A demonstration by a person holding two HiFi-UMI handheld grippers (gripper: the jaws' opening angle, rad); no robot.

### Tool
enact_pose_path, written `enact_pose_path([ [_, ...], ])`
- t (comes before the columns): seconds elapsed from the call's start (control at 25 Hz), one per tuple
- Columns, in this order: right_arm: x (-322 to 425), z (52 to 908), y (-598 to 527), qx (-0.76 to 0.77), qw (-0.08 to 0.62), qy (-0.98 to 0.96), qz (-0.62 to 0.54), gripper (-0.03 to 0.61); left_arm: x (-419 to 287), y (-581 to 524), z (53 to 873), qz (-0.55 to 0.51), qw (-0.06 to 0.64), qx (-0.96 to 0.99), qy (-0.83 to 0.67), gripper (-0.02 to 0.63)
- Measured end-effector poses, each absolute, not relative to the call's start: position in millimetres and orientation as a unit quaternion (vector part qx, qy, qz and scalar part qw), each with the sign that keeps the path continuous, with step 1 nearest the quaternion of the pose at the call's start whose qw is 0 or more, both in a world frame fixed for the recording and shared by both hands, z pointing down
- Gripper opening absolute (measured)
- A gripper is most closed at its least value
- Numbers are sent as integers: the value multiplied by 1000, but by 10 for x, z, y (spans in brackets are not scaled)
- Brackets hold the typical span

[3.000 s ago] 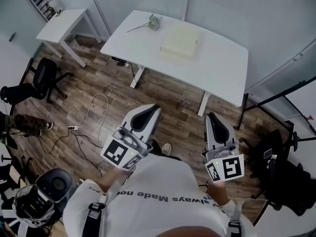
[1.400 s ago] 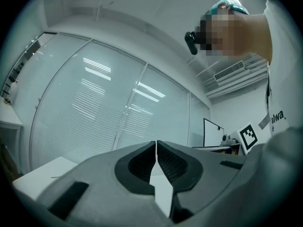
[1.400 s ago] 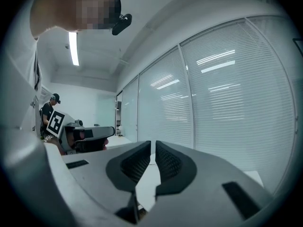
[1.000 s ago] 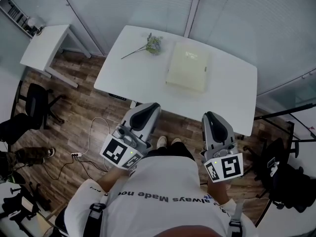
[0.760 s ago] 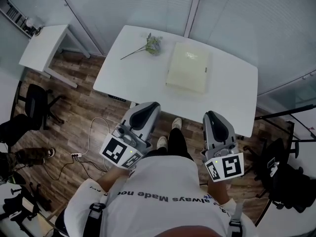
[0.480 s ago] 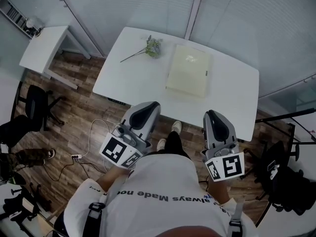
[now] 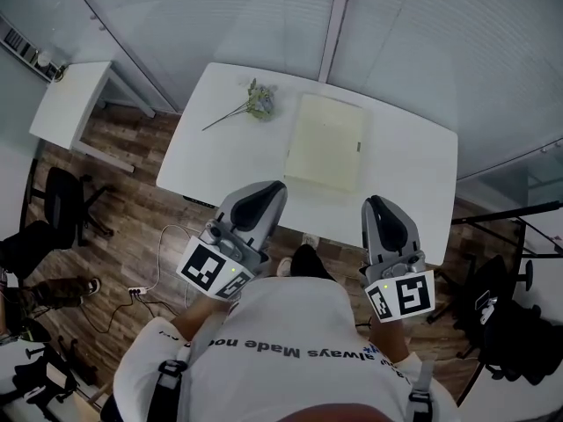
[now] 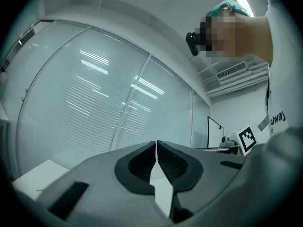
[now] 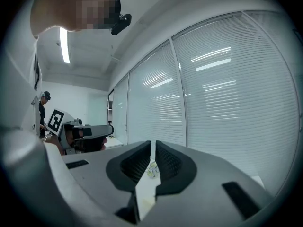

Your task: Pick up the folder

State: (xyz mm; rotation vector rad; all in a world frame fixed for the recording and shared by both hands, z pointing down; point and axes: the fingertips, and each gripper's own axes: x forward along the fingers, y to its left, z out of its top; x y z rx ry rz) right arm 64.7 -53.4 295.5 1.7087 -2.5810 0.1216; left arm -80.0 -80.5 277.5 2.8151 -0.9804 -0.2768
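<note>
Beyond the shut left claw and shut right claw lies the folder.

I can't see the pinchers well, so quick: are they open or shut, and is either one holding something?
Left gripper: closed, holding nothing.
Right gripper: closed, holding nothing.

We are finding the small green flower sprig too tiny to name its kind, and the mark on the pale cream flat folder too small to read. The grey left tongs and grey right tongs are covering the white surface's near edge. In the right gripper view they are hiding all but a speck of the sprig.
</note>
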Motion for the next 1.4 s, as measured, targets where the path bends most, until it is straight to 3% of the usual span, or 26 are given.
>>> enact_pose_path([
  [0.84, 1701, 2919, -1604, 555, 7, -831, 33, 35, 261, -1888, 2697, -91, 60, 941, -320, 17],
  [1.4, 1560, 2925, -1925, 561, 13, -827, 37, 35, 209, -2263, 2756, -92, 73, 944, -308, 17],
])
